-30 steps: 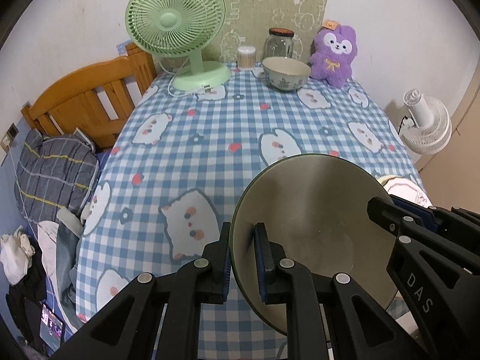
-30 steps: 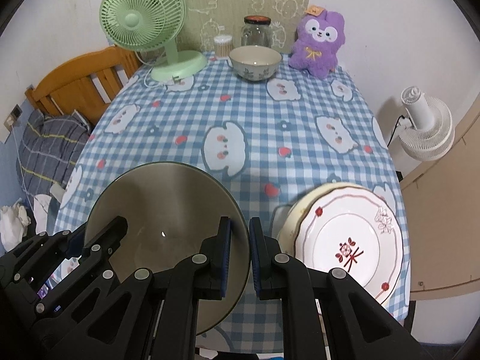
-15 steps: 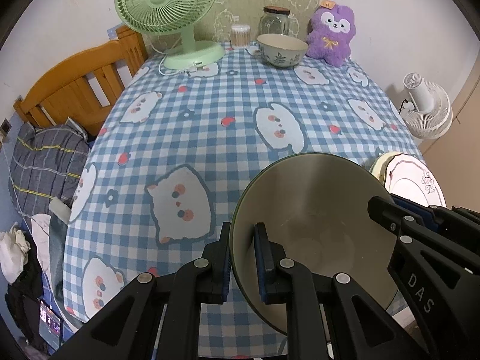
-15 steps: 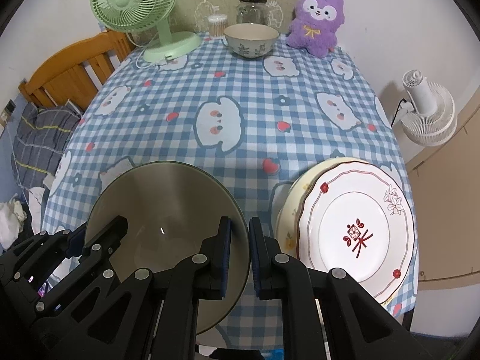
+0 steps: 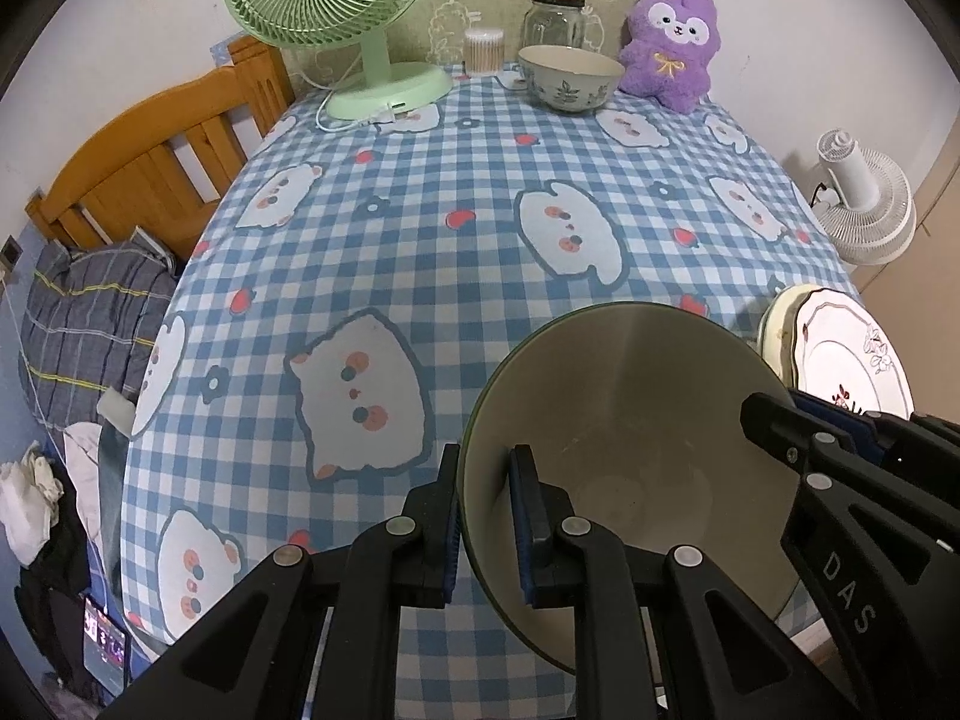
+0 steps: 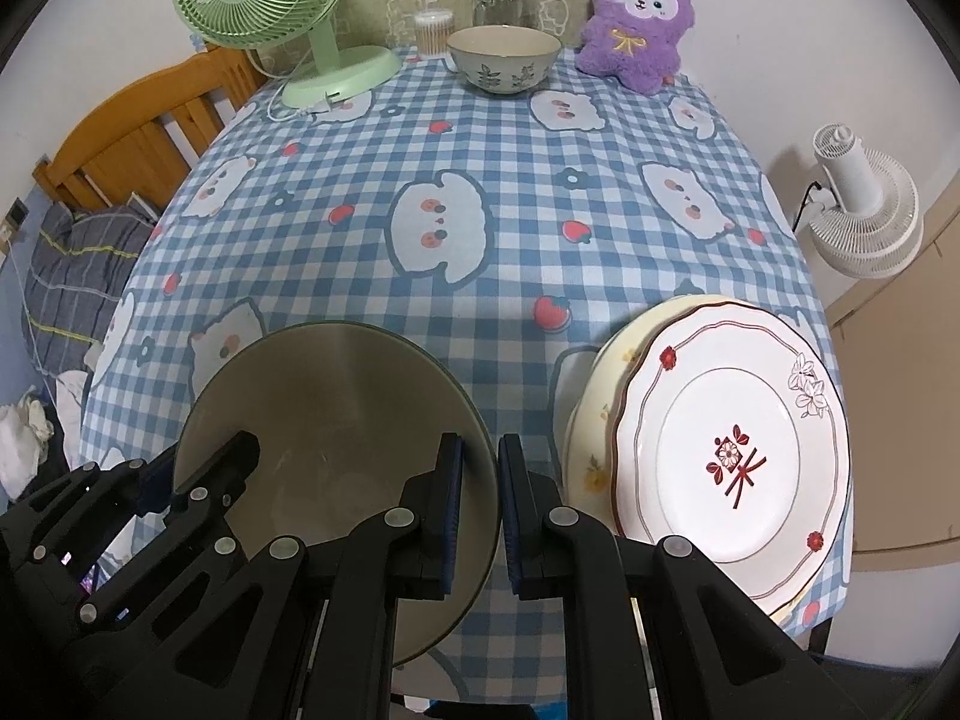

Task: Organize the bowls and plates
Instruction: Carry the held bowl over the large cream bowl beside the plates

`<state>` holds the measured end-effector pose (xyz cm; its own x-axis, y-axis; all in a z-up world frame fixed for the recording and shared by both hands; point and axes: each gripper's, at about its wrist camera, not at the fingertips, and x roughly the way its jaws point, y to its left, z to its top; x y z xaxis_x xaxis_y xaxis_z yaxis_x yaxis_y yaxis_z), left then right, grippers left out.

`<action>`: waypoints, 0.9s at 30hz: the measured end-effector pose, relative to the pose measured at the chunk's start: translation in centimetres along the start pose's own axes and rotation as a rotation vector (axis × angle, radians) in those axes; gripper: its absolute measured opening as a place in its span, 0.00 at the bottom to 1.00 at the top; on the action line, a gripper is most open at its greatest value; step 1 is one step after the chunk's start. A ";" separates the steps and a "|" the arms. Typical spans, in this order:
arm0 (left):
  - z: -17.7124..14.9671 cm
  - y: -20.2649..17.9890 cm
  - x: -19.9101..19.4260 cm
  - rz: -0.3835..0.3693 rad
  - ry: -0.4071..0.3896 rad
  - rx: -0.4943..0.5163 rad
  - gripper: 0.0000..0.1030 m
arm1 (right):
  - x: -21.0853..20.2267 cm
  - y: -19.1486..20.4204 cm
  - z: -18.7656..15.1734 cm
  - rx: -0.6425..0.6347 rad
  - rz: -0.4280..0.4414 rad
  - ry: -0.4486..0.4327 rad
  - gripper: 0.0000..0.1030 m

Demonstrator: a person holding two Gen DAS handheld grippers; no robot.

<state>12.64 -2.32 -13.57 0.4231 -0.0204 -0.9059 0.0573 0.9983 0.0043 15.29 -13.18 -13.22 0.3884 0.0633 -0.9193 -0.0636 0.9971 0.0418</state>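
Both grippers hold one large bowl (image 5: 630, 450) together, above the near part of a table covered with a blue checked tablecloth (image 5: 450, 228) that has white cartoon animals and small strawberries on it. The bowl is olive-grey inside with a thin dark green rim.

The left gripper (image 5: 485, 516) is clamped on the left side of the rim: one blue pad is outside the wall and the other is inside, and both press on it. The right gripper (image 6: 479, 510) is clamped in the same way on the right side of the rim, with its left finger inside the bowl and its right finger outside. In each view the other gripper shows at the opposite side of the bowl.

Whether the bowl touches the cloth cannot be told, because its bottom is hidden.

Just to the right of the bowl, near the right edge of the table, lie two stacked plates. The upper one is a white plate (image 6: 732, 450) with a red flower mark in the middle and a scalloped red line around it. Under it is a cream plate (image 6: 591, 438) with small yellow flowers.

At the far end of the table stand a green desk fan (image 5: 336, 6), a small patterned bowl (image 5: 570, 78), a glass jar (image 5: 555, 18), a tub of cotton swabs (image 5: 483, 48) and a purple plush toy (image 5: 675, 54). A white fan (image 6: 864, 216) stands beside the table on the right.
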 end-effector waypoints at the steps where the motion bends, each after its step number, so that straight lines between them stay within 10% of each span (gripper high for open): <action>1: 0.0 0.0 0.0 0.002 -0.003 0.003 0.12 | 0.0 0.1 0.0 0.002 0.000 0.000 0.15; 16: 0.1 -0.2 0.3 -0.007 0.007 0.002 0.12 | 0.4 -0.4 0.2 0.025 0.005 0.000 0.15; 27: 0.7 -0.5 -1.1 -0.024 -0.014 0.002 0.34 | -0.5 -0.7 0.6 0.046 0.053 -0.016 0.15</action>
<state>12.76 -2.84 -12.29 0.4343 -0.0453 -0.8996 0.0692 0.9975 -0.0169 15.63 -13.90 -12.53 0.4001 0.1159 -0.9091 -0.0417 0.9932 0.1083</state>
